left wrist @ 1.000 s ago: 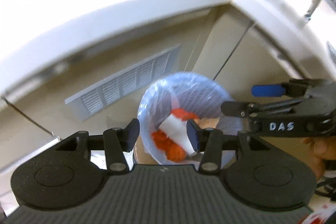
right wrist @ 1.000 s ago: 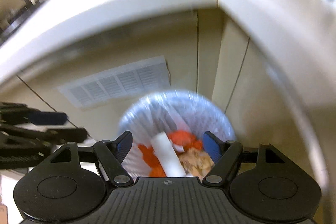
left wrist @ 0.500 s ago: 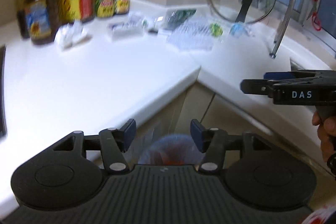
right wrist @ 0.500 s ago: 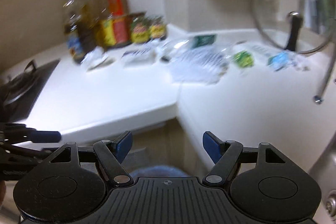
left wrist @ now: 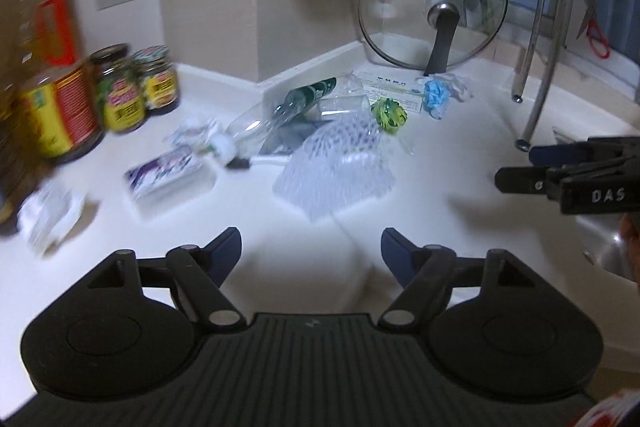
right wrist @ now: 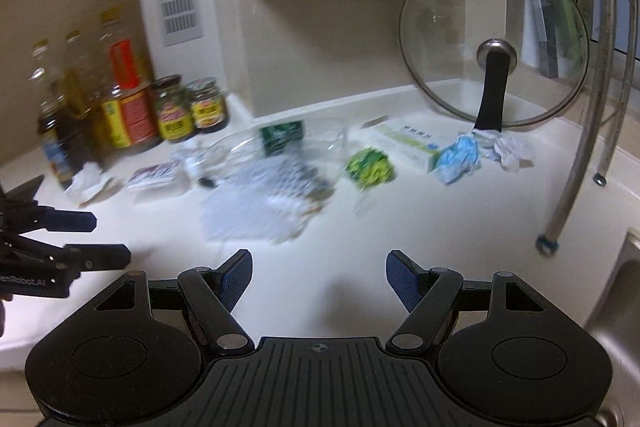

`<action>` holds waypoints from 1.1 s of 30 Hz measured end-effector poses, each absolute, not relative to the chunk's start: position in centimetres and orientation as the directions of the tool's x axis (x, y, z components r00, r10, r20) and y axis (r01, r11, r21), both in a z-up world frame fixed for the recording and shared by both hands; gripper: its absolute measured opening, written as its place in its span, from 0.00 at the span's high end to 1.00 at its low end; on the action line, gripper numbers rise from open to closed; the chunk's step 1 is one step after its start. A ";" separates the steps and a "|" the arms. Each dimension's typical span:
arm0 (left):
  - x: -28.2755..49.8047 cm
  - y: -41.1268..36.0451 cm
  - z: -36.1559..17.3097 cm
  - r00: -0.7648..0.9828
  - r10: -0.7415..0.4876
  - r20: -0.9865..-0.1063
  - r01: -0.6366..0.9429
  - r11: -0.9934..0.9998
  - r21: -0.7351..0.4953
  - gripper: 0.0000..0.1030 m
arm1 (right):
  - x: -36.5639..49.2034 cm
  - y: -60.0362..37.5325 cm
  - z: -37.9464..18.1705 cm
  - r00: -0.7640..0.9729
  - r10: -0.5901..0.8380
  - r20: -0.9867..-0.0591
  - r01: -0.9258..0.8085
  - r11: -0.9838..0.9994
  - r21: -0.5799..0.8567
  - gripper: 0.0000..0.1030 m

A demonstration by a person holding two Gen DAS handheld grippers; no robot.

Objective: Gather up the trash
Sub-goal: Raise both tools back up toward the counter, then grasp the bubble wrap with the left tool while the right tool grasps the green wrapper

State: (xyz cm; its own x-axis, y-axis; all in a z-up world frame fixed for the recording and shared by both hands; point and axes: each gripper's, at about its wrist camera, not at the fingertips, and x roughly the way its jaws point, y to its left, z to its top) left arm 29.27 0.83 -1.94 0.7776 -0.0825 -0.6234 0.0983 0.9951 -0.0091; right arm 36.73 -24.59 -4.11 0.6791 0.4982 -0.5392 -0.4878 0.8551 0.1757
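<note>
Trash lies scattered on the white corner counter (left wrist: 460, 163): a clear plastic bottle (left wrist: 288, 111) with a green label, a white foam net (left wrist: 336, 167), a green crumpled wrapper (left wrist: 388, 113), a blue wad (left wrist: 436, 95) and a white packet (left wrist: 168, 175). My left gripper (left wrist: 311, 247) hovers short of the net, its jaws opening with nothing between them. My right gripper (right wrist: 320, 267) is open and empty, facing the foam net (right wrist: 264, 203) and the green wrapper (right wrist: 370, 167). In the left wrist view the right gripper (left wrist: 520, 167) reaches in from the right.
Sauce jars (left wrist: 120, 91) and oil bottles (right wrist: 60, 107) stand at the back left. A glass pan lid (left wrist: 434, 3) leans in the corner over a white box (right wrist: 408, 143). Metal rack legs (right wrist: 576, 163) and a steel sink (right wrist: 624, 287) are on the right.
Both grippers have risen from over the lined trash bin to counter height, and the bin has dropped out of view. The left jaws stand wider than before.
</note>
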 end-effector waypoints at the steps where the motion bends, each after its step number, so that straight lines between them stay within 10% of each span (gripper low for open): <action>1: 30.7 0.7 -2.3 0.774 -0.083 -0.628 0.109 0.994 0.004 0.28 | 37.7 -24.8 -4.3 0.677 0.500 -0.540 -0.487 0.855 0.181 0.28; 12: 41.8 0.7 -5.7 0.702 -0.110 -0.703 0.158 0.987 0.003 0.37 | 47.4 -25.6 -6.3 0.643 0.533 -0.551 -0.499 0.836 0.226 0.28; 20: 42.6 0.7 -6.0 0.685 -0.128 -0.717 0.158 0.987 -0.024 0.90 | 51.1 -25.0 -7.4 0.622 0.543 -0.564 -0.510 0.828 0.235 0.28; 33: 37.5 1.3 -1.4 0.761 -0.093 -0.643 0.043 0.995 -0.093 0.93 | 57.7 -21.7 -9.4 0.589 0.554 -0.588 -0.518 0.818 0.251 0.28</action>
